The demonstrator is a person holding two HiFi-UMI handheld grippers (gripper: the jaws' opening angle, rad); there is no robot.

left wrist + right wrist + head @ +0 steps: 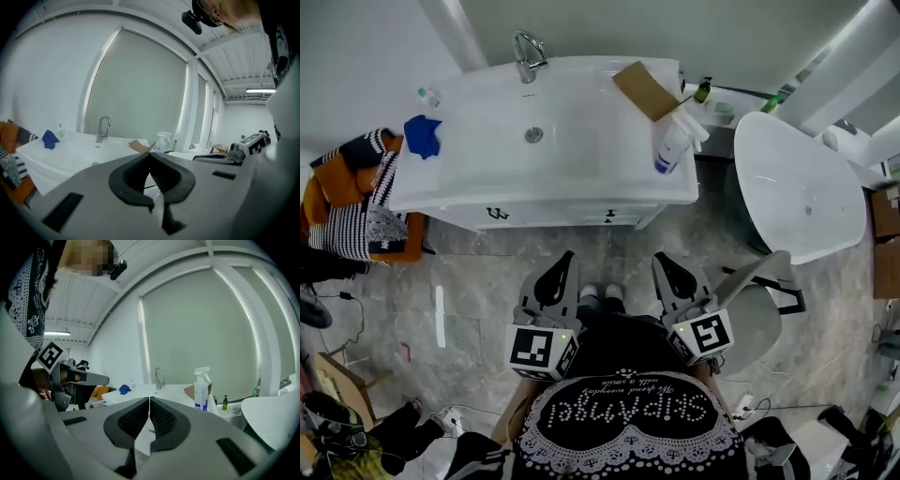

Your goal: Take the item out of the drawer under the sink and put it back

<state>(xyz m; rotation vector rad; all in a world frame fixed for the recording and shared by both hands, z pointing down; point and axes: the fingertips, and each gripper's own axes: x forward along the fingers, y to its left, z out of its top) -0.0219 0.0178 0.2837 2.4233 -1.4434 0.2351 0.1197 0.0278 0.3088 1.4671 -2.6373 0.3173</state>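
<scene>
The white vanity's drawer front [553, 214] under the sink [534, 112] is closed, with two small dark handles [497, 214]. Whatever is inside it is hidden. My left gripper [566, 257] hangs in front of the vanity over the floor, jaws shut with nothing between them. My right gripper [659, 259] is beside it at the same height, also shut and empty. In the left gripper view the left gripper [150, 155] points at the sink [70, 152]; in the right gripper view the right gripper [149, 400] does too, pads touching.
On the countertop are a faucet [527, 56], a blue cloth [422, 134], a spray bottle [673, 145] and a cardboard piece [645, 89]. A white oval tub [797, 183] stands at the right. A chair with striped clothes [356, 202] is at the left.
</scene>
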